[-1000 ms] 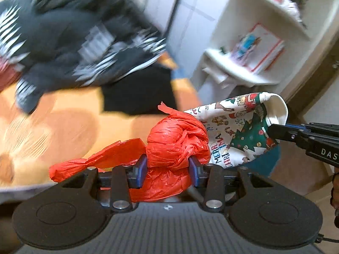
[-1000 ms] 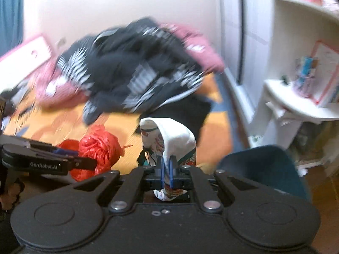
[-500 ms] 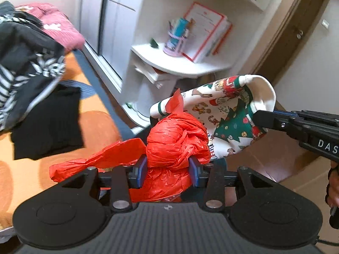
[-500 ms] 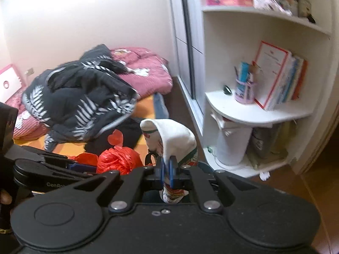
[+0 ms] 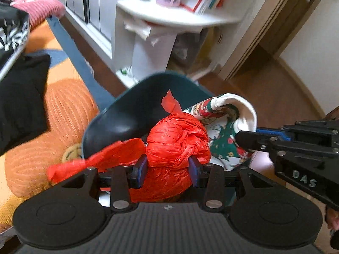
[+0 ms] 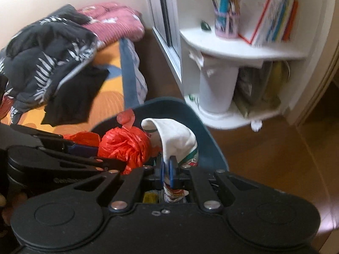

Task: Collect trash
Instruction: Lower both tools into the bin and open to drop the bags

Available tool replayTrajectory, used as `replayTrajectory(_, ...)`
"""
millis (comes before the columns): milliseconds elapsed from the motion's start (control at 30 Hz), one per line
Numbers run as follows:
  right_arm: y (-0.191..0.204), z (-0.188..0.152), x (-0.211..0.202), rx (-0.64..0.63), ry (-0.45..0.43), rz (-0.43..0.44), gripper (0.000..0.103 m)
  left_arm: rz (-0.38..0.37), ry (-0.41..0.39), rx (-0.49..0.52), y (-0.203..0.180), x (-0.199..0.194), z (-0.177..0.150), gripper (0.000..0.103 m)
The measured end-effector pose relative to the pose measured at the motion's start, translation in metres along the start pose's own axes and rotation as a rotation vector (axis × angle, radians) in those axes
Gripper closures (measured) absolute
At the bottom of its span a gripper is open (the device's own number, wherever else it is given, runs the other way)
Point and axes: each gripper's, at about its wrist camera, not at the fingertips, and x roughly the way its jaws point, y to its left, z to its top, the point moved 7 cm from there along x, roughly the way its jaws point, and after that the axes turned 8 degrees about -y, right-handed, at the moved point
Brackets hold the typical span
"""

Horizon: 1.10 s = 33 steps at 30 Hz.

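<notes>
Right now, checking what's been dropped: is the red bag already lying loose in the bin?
No, the left claw is shut on the red bag, held above the bin.

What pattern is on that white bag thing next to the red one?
A Christmas print on the white bag: green trees and red figures, clearest in the left wrist view.

Soft indoor light, motion blur on shelves, fisheye bending the edges.

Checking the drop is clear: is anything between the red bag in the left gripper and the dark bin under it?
Nothing visible. In the left wrist view the red bag hangs directly over the dark bin, with no object between them.
</notes>
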Motion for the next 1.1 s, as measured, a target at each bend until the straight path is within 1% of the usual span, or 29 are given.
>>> replayTrajectory(100,-0.003,-0.009,0.011,0.02,0.035,-0.007,0.097,0.012,0.051,0.018,0.001,0.022,-0.01,0.064)
replayTrajectory(267,-0.007,-0.022,0.027,0.055,0.08,-0.013,0.096,0.028,0.108,0.042,0.0,0.045,-0.026,0.063)
replayTrajectory(367,-0.008,-0.027,0.031,0.08,0.096,-0.005,0.092,0.055,0.127,0.072,0.0,0.052,-0.034,0.061)
replayTrajectory(400,-0.007,-0.028,0.031,0.081,0.1,-0.002,0.092,0.067,0.126,0.077,-0.001,0.053,-0.036,0.061)
replayTrajectory(433,-0.006,-0.029,0.03,0.081,0.101,-0.001,0.089,0.07,0.123,0.083,-0.002,0.052,-0.037,0.061)
replayTrajectory(467,-0.005,-0.03,0.029,0.082,0.1,0.001,0.087,0.066,0.125,0.083,-0.003,0.052,-0.038,0.06)
replayTrajectory(567,-0.003,-0.031,0.024,0.082,0.097,0.002,0.085,0.058,0.126,0.065,-0.006,0.048,-0.038,0.056)
replayTrajectory(667,-0.001,-0.031,0.015,0.085,0.087,0.01,0.08,0.057,0.119,0.046,-0.004,0.04,-0.04,0.053)
replayTrajectory(767,0.006,-0.03,0.006,0.073,0.076,0.02,0.076,0.052,0.092,0.016,0.0,0.025,-0.04,0.047)
replayTrajectory(933,0.022,-0.026,-0.017,0.047,0.037,0.042,0.074,0.046,0.027,-0.022,0.006,-0.015,-0.037,0.046)
replayTrajectory(1100,0.047,-0.021,-0.047,0.015,-0.018,0.07,0.072,0.055,-0.041,-0.036,0.015,-0.063,-0.036,0.046)
